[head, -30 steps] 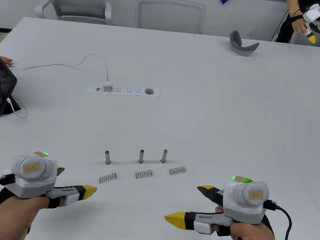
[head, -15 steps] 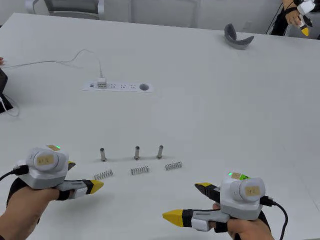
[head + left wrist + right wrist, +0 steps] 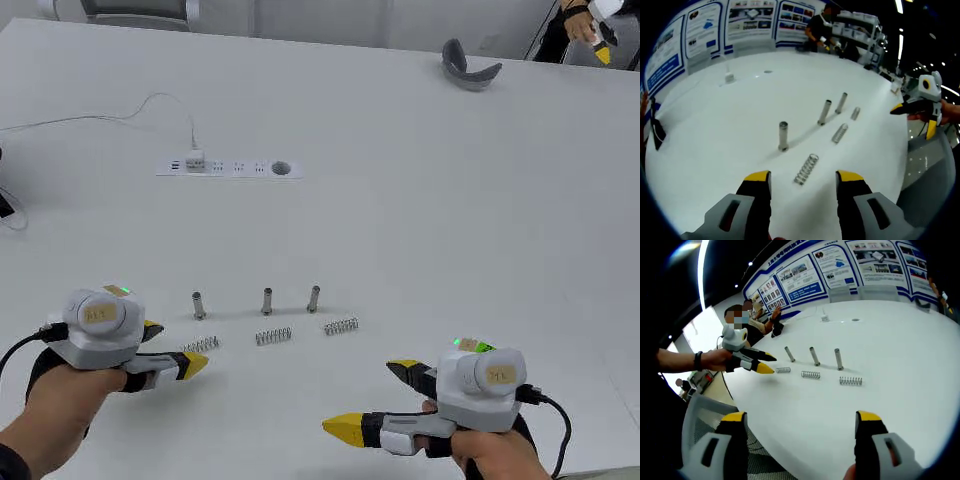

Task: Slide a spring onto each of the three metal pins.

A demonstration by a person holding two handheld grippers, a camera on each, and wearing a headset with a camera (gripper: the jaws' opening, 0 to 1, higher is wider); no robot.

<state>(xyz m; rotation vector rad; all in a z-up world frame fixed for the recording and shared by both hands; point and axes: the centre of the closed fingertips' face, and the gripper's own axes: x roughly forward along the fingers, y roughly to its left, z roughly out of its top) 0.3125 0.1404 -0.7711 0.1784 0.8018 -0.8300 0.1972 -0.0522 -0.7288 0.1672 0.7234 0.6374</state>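
Three short metal pins (image 3: 267, 301) stand upright in a row on the white table (image 3: 420, 220). A small spring lies in front of each: left spring (image 3: 200, 345), middle spring (image 3: 273, 336), right spring (image 3: 341, 326). My left gripper (image 3: 175, 347) is open, its yellow tips just left of the left spring (image 3: 806, 169), which lies ahead between the jaws with the left pin (image 3: 783, 136) beyond it. My right gripper (image 3: 370, 398) is open and holds nothing, well short of the right spring (image 3: 850, 381) and right pin (image 3: 838, 359).
A white power strip (image 3: 225, 167) with a plugged charger and cable lies further back. A grey curved object (image 3: 468, 68) rests near the far edge. Another person's hand with a gripper (image 3: 590, 22) is at the far right corner.
My left gripper has moved forward and right, so its tips are now close to the left spring. The right gripper has hardly moved. The head camera has tilted.
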